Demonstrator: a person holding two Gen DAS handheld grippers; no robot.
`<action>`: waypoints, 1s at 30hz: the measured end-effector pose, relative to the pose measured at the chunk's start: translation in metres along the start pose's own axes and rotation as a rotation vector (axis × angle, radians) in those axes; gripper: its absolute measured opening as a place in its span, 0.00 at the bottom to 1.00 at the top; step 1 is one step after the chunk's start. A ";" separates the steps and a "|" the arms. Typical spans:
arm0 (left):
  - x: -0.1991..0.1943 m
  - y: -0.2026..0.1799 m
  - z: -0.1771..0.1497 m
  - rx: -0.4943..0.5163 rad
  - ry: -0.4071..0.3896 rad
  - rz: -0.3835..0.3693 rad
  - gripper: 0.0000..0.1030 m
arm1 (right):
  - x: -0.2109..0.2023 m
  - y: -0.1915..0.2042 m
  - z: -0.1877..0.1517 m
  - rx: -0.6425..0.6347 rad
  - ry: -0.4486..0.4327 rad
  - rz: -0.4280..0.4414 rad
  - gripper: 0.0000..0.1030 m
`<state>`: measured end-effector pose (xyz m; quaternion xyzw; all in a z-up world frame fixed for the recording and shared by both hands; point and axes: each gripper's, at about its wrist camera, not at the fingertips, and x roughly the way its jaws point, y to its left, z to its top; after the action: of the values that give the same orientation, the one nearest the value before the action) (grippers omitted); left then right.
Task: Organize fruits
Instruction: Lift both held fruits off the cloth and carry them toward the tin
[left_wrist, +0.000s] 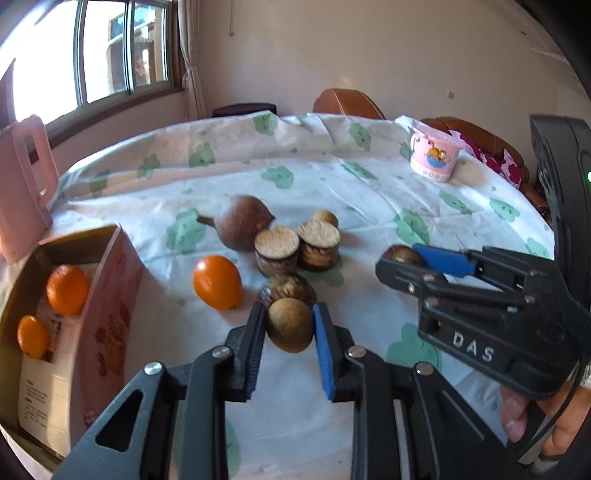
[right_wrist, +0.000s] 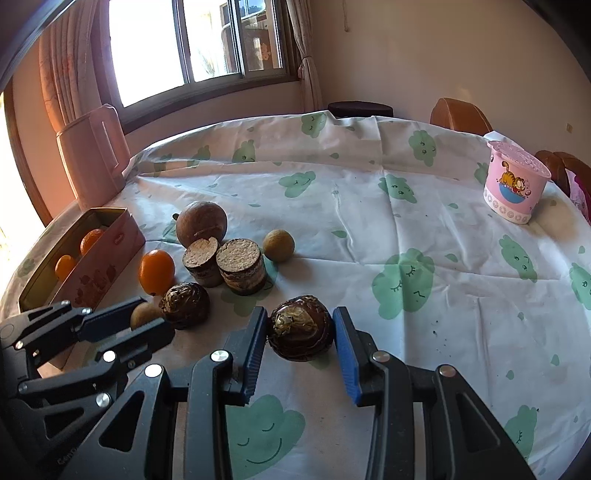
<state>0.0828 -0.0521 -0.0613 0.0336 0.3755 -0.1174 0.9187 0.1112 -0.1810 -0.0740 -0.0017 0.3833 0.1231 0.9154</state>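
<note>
The left tongs (left_wrist: 289, 325) are clamped on a small round tan-brown fruit (left_wrist: 290, 325) resting on the cloud-print tabletop (left_wrist: 332, 177). The right tongs (right_wrist: 300, 328) bracket a dark glossy brown round fruit (right_wrist: 301, 326), pads pressing its sides. The open pink rectangular tin box (left_wrist: 110, 258), already holding two orange fruits (left_wrist: 66, 290), lies to the left of the left tongs and close by; the left hand is the nearer, so its carry is short and leftward.
</note>
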 end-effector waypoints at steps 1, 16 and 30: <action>0.000 0.000 0.001 0.005 -0.004 0.004 0.27 | -0.001 0.001 0.000 -0.004 -0.003 0.002 0.38; -0.009 0.011 0.001 -0.042 -0.070 0.010 0.27 | -0.016 0.007 -0.002 -0.034 -0.085 0.052 0.38; -0.020 0.013 0.000 -0.053 -0.124 0.031 0.27 | -0.029 0.011 -0.004 -0.057 -0.157 0.048 0.38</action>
<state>0.0720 -0.0355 -0.0480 0.0078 0.3204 -0.0953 0.9425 0.0862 -0.1771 -0.0556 -0.0090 0.3069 0.1555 0.9389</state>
